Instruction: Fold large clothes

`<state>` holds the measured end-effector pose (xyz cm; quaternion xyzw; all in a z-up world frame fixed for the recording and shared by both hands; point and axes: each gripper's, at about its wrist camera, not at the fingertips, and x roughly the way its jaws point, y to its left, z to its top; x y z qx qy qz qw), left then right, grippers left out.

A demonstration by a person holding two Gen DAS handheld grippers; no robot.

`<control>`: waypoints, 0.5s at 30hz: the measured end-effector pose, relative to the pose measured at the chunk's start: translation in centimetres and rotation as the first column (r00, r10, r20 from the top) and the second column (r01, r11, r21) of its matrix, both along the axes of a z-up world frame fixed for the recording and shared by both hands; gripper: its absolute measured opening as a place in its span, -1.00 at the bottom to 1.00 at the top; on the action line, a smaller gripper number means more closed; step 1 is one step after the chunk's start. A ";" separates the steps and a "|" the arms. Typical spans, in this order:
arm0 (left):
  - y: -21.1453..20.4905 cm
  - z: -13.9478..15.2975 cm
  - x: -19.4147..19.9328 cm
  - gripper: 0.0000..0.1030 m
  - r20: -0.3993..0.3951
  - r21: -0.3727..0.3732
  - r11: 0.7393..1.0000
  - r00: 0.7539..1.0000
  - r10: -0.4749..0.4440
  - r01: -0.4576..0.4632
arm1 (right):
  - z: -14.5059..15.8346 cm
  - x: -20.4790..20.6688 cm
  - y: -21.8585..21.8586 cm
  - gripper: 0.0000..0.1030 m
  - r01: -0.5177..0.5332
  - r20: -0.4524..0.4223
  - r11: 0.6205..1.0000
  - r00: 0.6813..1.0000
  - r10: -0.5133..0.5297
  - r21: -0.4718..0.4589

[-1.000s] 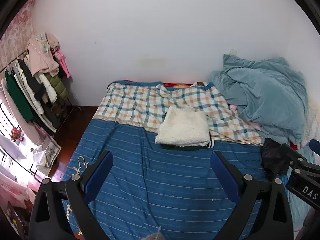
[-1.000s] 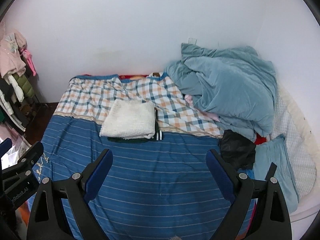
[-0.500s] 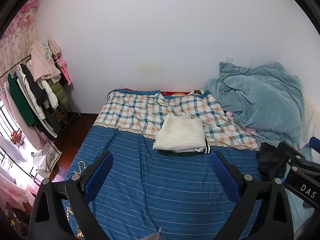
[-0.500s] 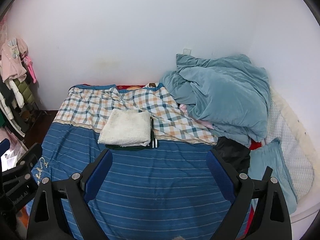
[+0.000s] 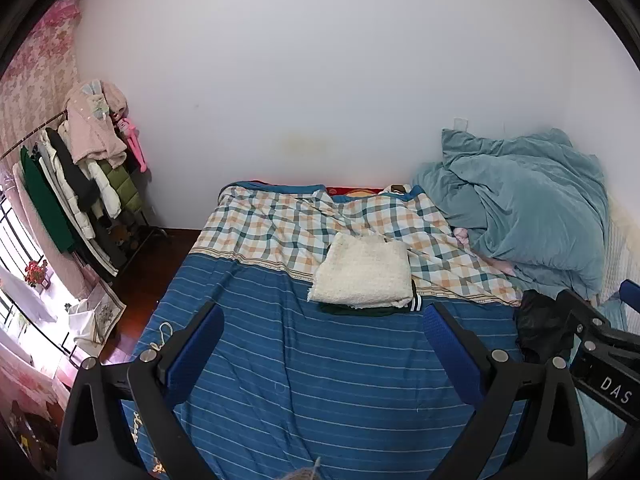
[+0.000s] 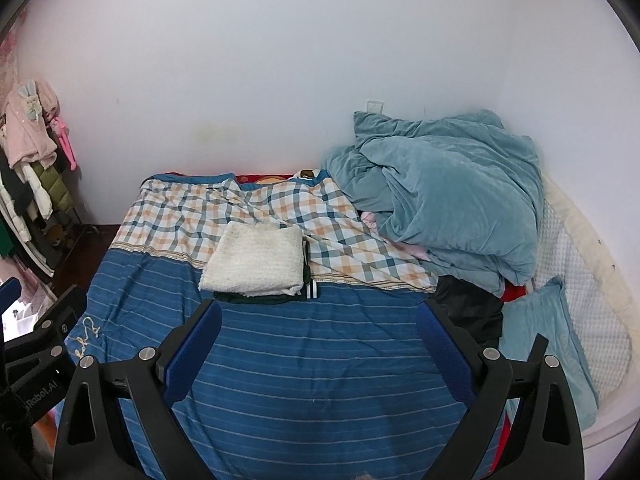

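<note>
Hovering over the bed (image 5: 320,380): blue striped cover up front, checked sheet (image 5: 280,228) behind it against the wall. Teal duvet (image 6: 448,196) is heaped in the far right corner, with a teal pillow (image 6: 548,344) near the right edge. Clothes rack (image 5: 76,184) stands on the floor to the left, well apart from the bed. Task item: a white fleecy garment (image 5: 364,276), already folded into a neat rectangle and stacked on a dark folded piece (image 6: 256,299) with a striped cuff showing; the stack sits mid-bed on the seam between stripes and checks. My read is that this fold is done and we're between items. A crumpled black garment (image 6: 468,308) lies by the duvet, near the right edge, and looks like the next candidate. Left gripper (image 5: 320,344) has its jaws spread wide and nothing in them; right gripper (image 6: 318,340) likewise, wide apart and empty. Both are held above the striped area, clear of the fabric. The next move likely calls for the right one to reach right, pinch the black piece and drag it onto the open striped area in front of the stack, the only flat, free space. Watch the right bed edge and duvet overhang, and don't knock the stack.
</note>
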<state>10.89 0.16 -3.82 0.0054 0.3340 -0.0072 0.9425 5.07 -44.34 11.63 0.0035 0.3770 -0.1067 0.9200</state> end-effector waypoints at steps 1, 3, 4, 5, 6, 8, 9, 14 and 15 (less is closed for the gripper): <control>0.0 0.1 -0.1 0.98 0.002 -0.002 1.000 1.000 0.001 -0.001 | 0.0 0.0 0.0 0.93 -0.003 0.000 1.000 1.000 0.003 0.002; -0.1 0.3 -0.2 0.98 0.005 -0.003 1.000 1.000 0.003 -0.003 | 0.1 0.0 0.0 0.93 -0.005 0.002 1.000 1.000 0.005 0.003; -0.1 0.4 -0.2 0.98 0.007 -0.003 1.000 1.000 0.004 -0.004 | 0.1 -0.1 0.0 0.93 -0.006 0.004 1.000 1.000 0.006 0.002; -0.2 0.5 -0.2 0.98 0.009 -0.002 1.000 1.000 0.006 -0.006 | 0.1 -0.2 0.0 0.93 -0.007 0.005 1.000 1.000 0.007 0.003; -0.2 0.6 -0.3 0.98 0.012 -0.004 1.000 1.000 0.007 -0.007 | 0.1 -0.3 0.0 0.93 -0.012 0.006 1.000 1.000 0.012 0.008; -0.2 0.7 -0.4 0.98 0.013 -0.006 1.000 1.000 0.012 -0.011 | 0.2 -0.4 -0.1 0.93 -0.016 0.009 1.000 1.000 0.016 0.008; -0.2 0.7 -0.5 0.98 0.014 -0.007 1.000 1.000 0.012 -0.012 | 0.2 -0.5 -0.1 0.93 -0.014 0.009 1.000 1.000 0.014 0.007; -0.1 0.8 -0.4 0.98 0.016 -0.007 1.000 1.000 0.011 -0.011 | 0.1 -0.4 -0.3 0.94 -0.021 0.016 1.000 1.000 0.021 0.006; -0.1 0.8 -0.5 0.98 0.017 -0.007 1.000 1.000 0.013 -0.012 | 0.1 -0.4 -0.3 0.94 -0.024 0.016 1.000 1.000 0.024 0.007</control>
